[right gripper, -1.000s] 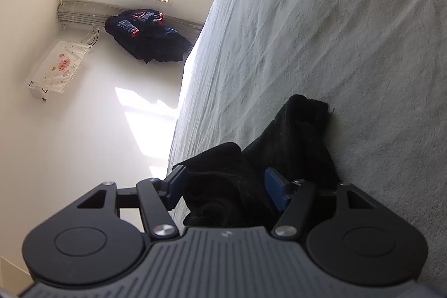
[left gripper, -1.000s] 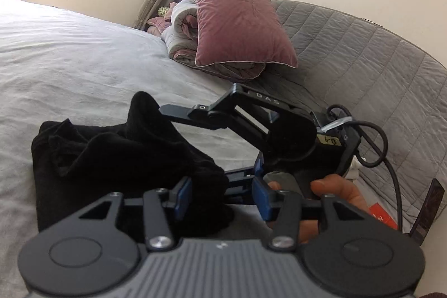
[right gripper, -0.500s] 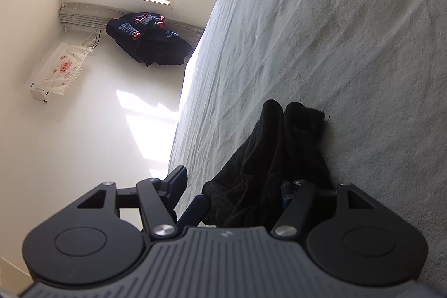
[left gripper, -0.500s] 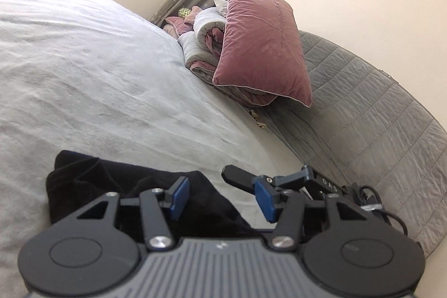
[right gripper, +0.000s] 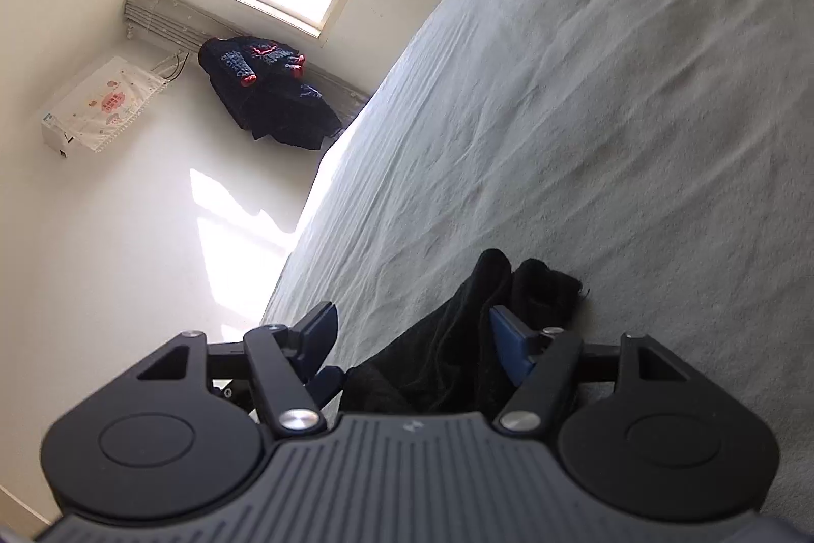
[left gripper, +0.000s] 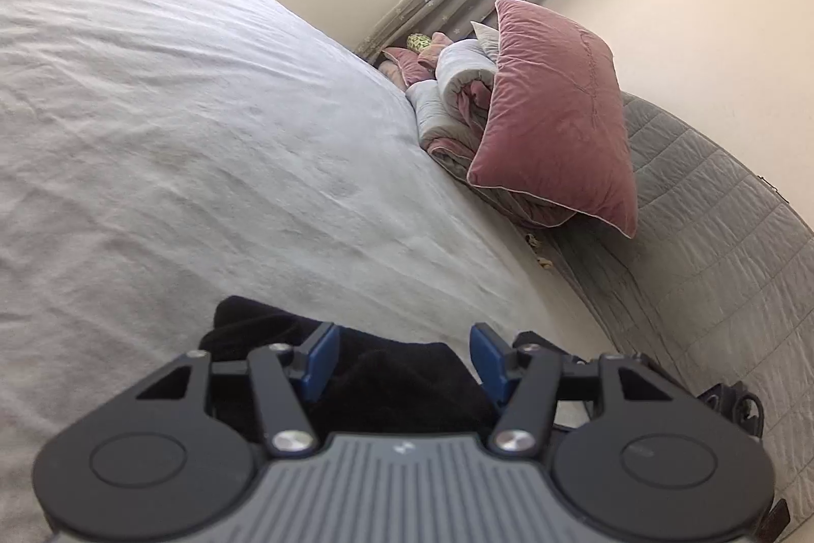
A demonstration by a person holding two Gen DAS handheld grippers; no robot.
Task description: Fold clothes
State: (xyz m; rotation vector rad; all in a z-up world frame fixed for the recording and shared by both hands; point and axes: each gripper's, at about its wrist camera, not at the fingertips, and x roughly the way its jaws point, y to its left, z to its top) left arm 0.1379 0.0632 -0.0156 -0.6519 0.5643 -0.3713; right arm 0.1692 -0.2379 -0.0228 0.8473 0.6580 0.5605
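A black garment [left gripper: 386, 370] is found lying bunched on the grey bed sheet [left gripper: 203, 136], close to the near edge of the bed; in the right wrist view the same garment [right gripper: 458, 339] is seen as a rumpled, partly doubled heap with one lobe standing up. It is judged that the piece is laid on the bed because the broad flat sheet serves as the folding surface, and that both tools are held low over it for a fresh grasp or for smoothing.

The left gripper [left gripper: 402, 360] is held directly above the garment. Its jaws are spread wide, the blue pads well apart, and nothing is clamped; whether the pads touch the cloth cannot be told.

The right gripper [right gripper: 414, 337] is likewise presented with its jaws wide apart. The garment lies between and beneath them, nearer the right-hand pad, but no grip is made.

A pink pillow [left gripper: 554, 110] and rolled bedding [left gripper: 447, 85] are stacked at the head of the bed, well apart from the work.
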